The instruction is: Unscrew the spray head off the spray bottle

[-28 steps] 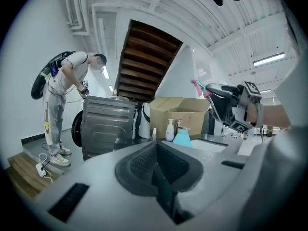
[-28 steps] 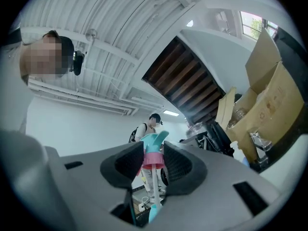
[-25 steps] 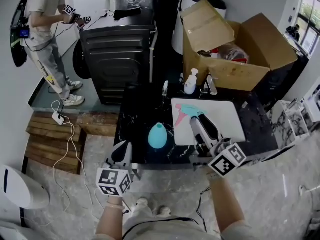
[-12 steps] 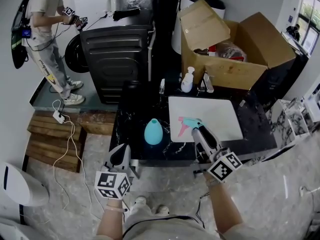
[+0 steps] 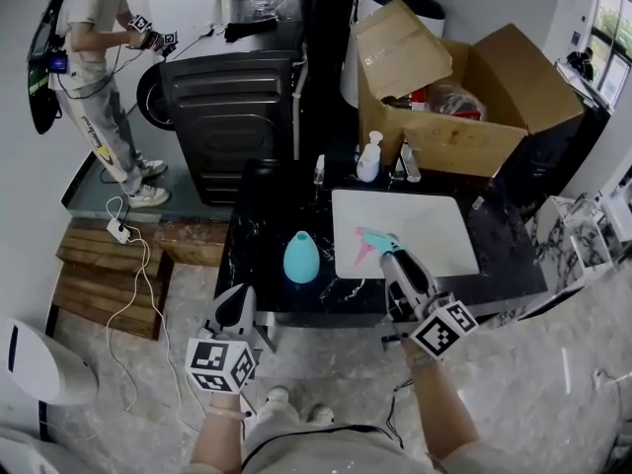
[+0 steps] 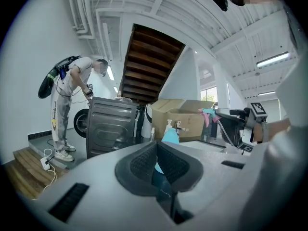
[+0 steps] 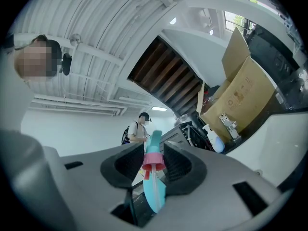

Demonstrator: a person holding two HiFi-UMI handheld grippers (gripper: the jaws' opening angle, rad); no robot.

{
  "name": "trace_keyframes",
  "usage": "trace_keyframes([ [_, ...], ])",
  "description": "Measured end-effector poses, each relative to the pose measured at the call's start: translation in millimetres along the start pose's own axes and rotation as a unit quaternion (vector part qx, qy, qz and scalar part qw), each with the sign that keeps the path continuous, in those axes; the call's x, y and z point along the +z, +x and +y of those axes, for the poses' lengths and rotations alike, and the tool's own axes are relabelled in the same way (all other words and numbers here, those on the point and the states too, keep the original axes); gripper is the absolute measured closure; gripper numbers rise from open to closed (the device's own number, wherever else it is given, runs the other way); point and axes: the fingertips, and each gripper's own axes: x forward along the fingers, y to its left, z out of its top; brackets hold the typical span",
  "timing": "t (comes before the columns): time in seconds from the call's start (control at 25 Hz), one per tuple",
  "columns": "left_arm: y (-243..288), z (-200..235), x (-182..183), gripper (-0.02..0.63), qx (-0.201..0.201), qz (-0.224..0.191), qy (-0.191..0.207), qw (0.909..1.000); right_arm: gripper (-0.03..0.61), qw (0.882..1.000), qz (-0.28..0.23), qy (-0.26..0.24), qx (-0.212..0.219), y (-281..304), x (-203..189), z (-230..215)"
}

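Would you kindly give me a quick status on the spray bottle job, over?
Left claw shut, empty. Right claw shut on spray head, already off bottle. Bottle upright on counter. Nothing blocking it.

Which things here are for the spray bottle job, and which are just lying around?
For the job: spray head, clamped in the right gripper; blue bottle, standing with no head on.
Just lying about: cardboard box, white pump bottle, white board, dark appliance.
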Motion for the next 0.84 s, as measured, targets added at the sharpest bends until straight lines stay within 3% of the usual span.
trace_keyframes([
  [0.44,-5.1,7.2,5.1,0.607,0.014,-0.006,0.006,0.9999,0.445,1.0,-0.005,-0.006,0.002,-2.5,5.7,2.5],
  [0.84,-14.1,20.3,22.0,0.607,0.044,-0.038,0.001,0.9983,0.445,0.998,0.015,-0.053,-0.014,-13.0,1.3,-5.1],
])
